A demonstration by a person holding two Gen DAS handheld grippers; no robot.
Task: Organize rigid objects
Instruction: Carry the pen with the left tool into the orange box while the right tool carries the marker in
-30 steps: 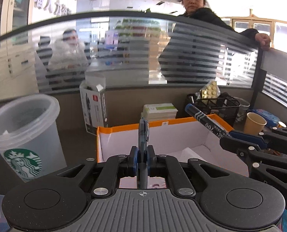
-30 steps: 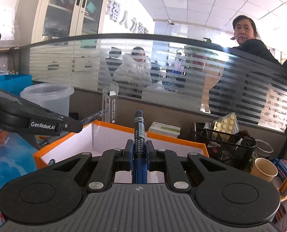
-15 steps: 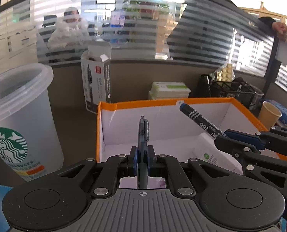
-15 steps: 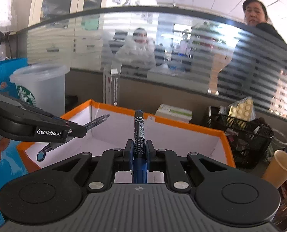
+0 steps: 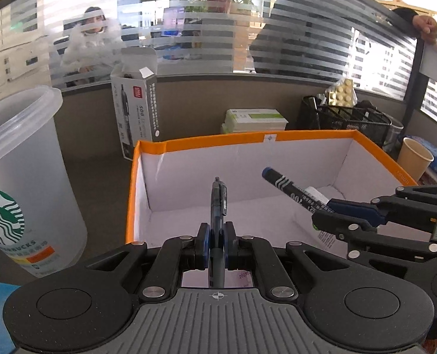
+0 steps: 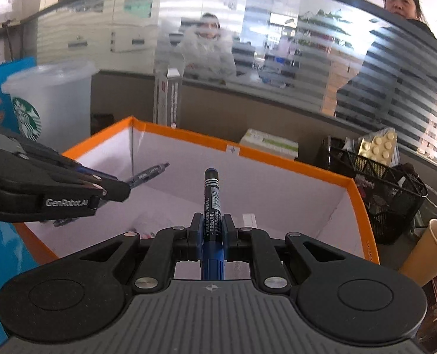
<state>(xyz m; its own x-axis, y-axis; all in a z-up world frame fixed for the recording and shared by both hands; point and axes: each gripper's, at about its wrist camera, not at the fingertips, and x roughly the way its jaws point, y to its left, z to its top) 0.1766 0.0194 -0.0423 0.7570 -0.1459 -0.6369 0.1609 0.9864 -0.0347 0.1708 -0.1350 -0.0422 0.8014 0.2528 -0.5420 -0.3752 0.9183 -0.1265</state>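
My left gripper [image 5: 217,237] is shut on a dark blue clip pen [image 5: 217,203] that points forward over an open white box with an orange rim [image 5: 206,142]. My right gripper [image 6: 212,230] is shut on a blue-and-black marker [image 6: 211,194], also held above the box interior. In the left wrist view the right gripper [image 5: 327,216] comes in from the right with the marker [image 5: 292,188] sticking out. In the right wrist view the left gripper [image 6: 116,190] enters from the left with the pen [image 6: 149,172]. Some paper items lie on the box floor.
A frosted Starbucks cup [image 5: 18,183] stands left of the box. Behind it are an upright pen carton [image 5: 137,118], a stack of small boxes [image 5: 255,119], a black mesh basket [image 5: 345,119] with blister packs and a paper cup [image 5: 416,160]. People sit and stand behind a striped glass partition.
Both grippers have sunk and tilted down toward the box, so its white interior now fills more of each view. Both stay shut on the pen and the marker.
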